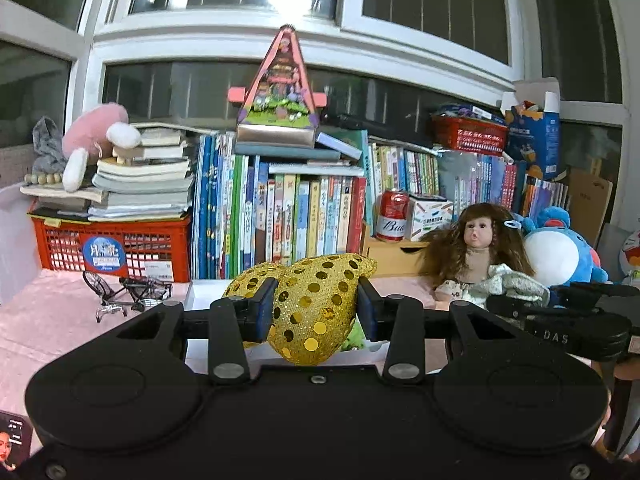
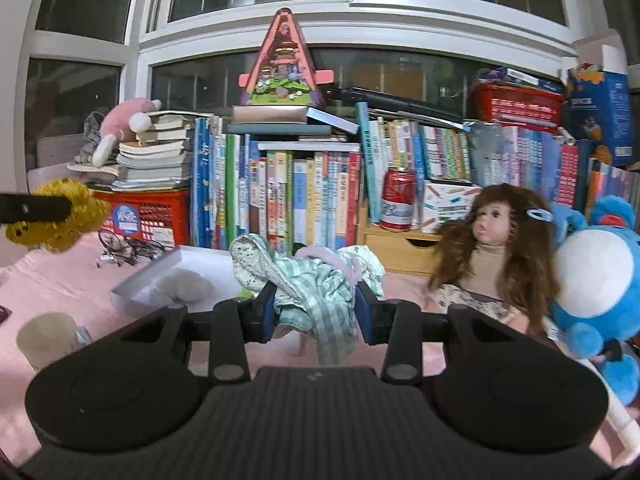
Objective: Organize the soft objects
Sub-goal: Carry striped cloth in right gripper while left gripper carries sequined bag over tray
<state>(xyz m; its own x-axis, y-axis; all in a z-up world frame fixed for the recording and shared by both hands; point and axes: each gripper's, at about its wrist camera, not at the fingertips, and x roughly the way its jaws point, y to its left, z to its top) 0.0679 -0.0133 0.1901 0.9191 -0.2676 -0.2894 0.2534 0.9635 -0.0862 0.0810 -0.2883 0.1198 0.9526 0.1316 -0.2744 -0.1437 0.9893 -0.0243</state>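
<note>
The left gripper is clamped on a gold sequined soft toy, its blue pads pressing both sides while the toy hangs above a white shallow box on the pink tabletop. The right gripper is closed on a bundle of green-checked and floral cloth, lifted clear of the pink surface. In the right wrist view the gold toy shows at far left. Just right of the cloth sits a long-haired doll, touching a blue plush. Behind stand a row of books, a red can, a red crate under stacked books, and a pink plush on top.
</note>
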